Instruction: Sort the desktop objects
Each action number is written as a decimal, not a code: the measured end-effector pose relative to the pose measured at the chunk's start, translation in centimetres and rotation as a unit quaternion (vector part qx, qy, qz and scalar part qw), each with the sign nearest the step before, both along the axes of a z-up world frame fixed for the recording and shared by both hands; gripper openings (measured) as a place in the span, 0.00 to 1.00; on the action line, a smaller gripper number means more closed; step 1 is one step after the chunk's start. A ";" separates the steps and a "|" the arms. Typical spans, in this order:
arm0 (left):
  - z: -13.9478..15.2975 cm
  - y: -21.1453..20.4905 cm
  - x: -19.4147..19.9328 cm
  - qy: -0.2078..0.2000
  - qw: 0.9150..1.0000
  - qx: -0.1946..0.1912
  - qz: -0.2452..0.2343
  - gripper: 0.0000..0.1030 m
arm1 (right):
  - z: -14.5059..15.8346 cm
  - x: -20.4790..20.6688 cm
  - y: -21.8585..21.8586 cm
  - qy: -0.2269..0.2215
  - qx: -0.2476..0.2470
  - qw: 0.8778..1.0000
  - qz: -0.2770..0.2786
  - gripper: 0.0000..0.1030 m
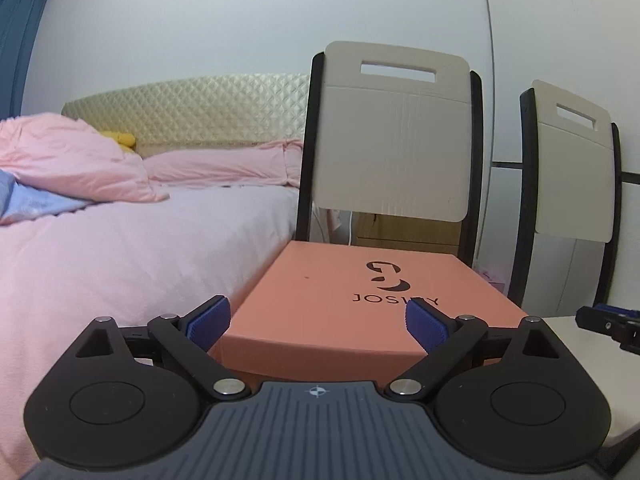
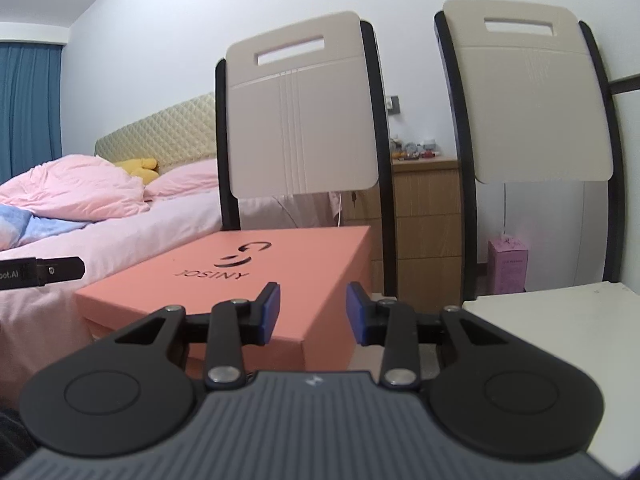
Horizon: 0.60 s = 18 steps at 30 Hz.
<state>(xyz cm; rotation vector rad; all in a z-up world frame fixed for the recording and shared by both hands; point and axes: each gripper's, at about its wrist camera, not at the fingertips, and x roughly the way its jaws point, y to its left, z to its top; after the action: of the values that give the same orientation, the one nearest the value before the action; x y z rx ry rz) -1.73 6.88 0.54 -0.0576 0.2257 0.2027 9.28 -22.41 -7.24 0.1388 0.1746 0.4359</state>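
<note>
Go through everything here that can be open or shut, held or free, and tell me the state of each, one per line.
Left gripper: open, blue pads wide apart, holding nothing.
Right gripper: open, holding nothing.
Salmon-pink cardboard box with the black logo: lid on, closed, not gripped.
Wooden chest of drawers: visible drawers shut.
Small pink carton on the floor: upright; cannot tell if opened.
Blue curtain: drawn.
</note>
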 end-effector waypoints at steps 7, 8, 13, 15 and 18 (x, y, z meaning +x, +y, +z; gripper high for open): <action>0.3 -0.5 -1.6 -0.022 1.000 0.017 -0.010 0.99 | 0.2 -2.7 -0.3 -0.021 0.022 1.000 -0.010 0.37; 0.2 -0.5 -1.6 -0.023 0.999 0.021 -0.012 1.00 | 0.1 -3.0 -0.2 -0.021 0.025 0.999 -0.010 0.37; -0.4 -0.1 -2.0 -0.033 0.999 0.021 -0.019 1.00 | -0.4 -4.0 0.2 -0.014 0.048 0.999 -0.016 0.48; -0.7 0.1 -2.1 -0.035 0.999 0.020 -0.020 1.00 | -0.6 -4.3 0.5 -0.013 0.051 0.998 -0.021 0.50; -1.1 0.1 -2.2 -0.036 0.999 0.029 -0.016 1.00 | -0.8 -4.7 1.0 -0.015 0.049 0.998 -0.023 0.56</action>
<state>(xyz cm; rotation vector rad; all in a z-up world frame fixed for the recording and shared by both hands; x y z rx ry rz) -3.96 7.01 -0.58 -0.0028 0.1490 0.1758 4.61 -21.38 -8.05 0.2325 0.1198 0.4003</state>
